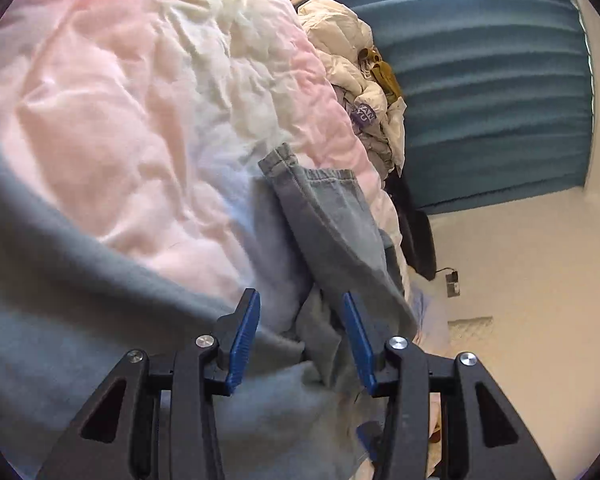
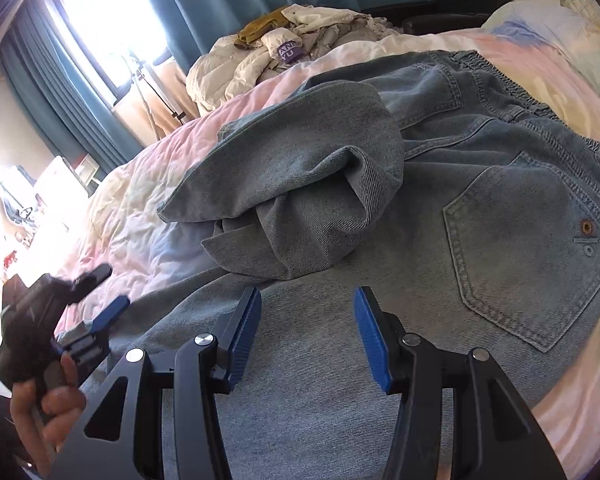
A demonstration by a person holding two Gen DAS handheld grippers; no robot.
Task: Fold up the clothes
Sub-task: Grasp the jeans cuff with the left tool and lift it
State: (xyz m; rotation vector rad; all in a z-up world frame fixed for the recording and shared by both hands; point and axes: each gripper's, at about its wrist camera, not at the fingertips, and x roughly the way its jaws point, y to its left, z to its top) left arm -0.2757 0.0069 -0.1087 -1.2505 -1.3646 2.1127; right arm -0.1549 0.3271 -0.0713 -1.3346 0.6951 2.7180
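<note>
Light blue jeans [image 2: 480, 208] lie on the bed with the back pockets up and the elastic waistband at the far right. One leg [image 2: 300, 184] is folded back over the seat in a bunched heap. My right gripper [image 2: 308, 332] hovers open just above the denim, nothing between its pads. My left gripper [image 2: 114, 286], held by a hand [image 2: 48, 404], is at the jeans' left edge. In the left wrist view the left gripper [image 1: 300, 340] stands open over a loose denim fold, with a leg hem [image 1: 284, 160] beyond it. Its pads do not press on the fabric.
A pastel pink quilt [image 2: 140, 200] covers the bed. A pile of cream, grey and mustard clothes [image 2: 292, 44] sits at the far edge. Teal curtains [image 2: 188, 8] and a bright window are behind, and a black seat [image 2: 452, 8] stands by the wall.
</note>
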